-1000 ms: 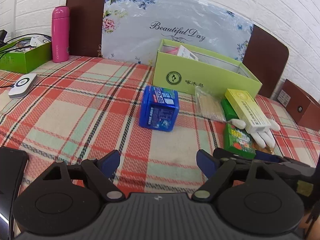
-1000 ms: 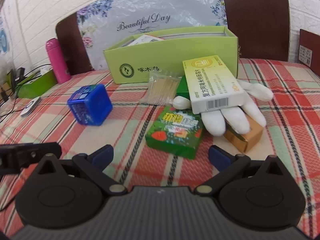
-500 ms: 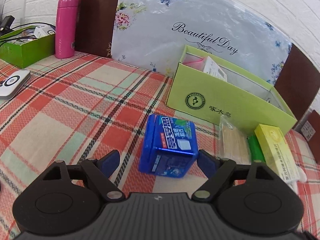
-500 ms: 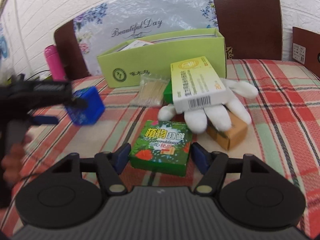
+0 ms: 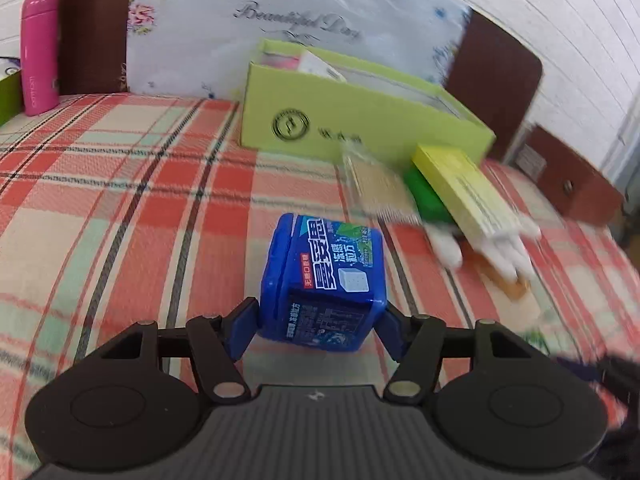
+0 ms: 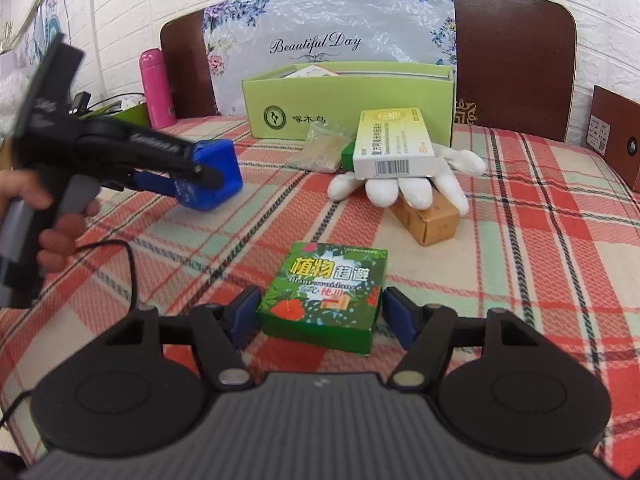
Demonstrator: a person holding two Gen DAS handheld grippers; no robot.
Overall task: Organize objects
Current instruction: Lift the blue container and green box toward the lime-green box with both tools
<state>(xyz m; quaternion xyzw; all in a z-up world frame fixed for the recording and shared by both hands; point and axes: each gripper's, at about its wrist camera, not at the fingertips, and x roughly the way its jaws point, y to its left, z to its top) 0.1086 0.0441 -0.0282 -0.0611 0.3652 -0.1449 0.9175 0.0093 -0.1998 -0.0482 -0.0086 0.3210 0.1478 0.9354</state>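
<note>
The left gripper (image 5: pixel 318 322) was seen with its two blue pads pressed against opposite sides of a blue gum container (image 5: pixel 326 280), which was held between them, apparently just lifted off or resting lightly on the checked tablecloth (image 5: pixel 120 200); which of the two could not be told. The right gripper (image 6: pixel 320 314) was set with its jaws fairly wide around a flat green box printed with leaves and a red flower (image 6: pixel 326 292). That box lay flat on the cloth, a small gap visible at each pad, so it was not yet gripped.

Further out in the right wrist view, a yellow-and-white medicine carton (image 6: pixel 394 142) was seen resting on a white glove (image 6: pixel 416 188), which lay over a tan cardboard box (image 6: pixel 430 220). A clear packet of toothpicks (image 6: pixel 320 148) lay just beside them. Behind all of this stood an open lime-green storage box (image 6: pixel 348 108), judged to be the likely place for the loose things. A pink flask (image 6: pixel 156 88) stood far back at the left.

The gum container was judged to be light, rigid and smooth-sided, so a firm hold across its flat sides was advised. The green box was judged to be thin, light cardboard, easily crushed, and best taken by its two side edges.
</note>
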